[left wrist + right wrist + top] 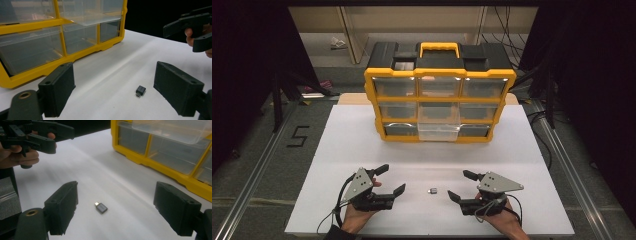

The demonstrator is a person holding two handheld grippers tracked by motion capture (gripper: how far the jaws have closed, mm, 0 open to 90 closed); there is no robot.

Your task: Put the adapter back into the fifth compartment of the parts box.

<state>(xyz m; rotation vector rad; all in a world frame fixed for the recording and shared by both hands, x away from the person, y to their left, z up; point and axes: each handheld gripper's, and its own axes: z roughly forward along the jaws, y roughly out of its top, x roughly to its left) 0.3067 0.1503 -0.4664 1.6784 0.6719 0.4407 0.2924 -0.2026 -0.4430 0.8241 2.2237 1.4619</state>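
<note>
A small grey USB adapter [432,190] lies flat on the white table between my two grippers; it also shows as the adapter [140,90] and the adapter [101,207]. My left gripper [390,180] rests open to its left, nothing between the jaws. My right gripper [462,185] rests open to its right, also holding nothing. Behind stands a yellow and black drawer organiser [439,92] with clear drawers. Its bottom middle drawer [438,131] is pulled out.
The white table [352,145] ends close behind my hands at the front edge. The organiser [50,47] fills the far middle of the table. Metal rails and dark floor flank the table on both sides.
</note>
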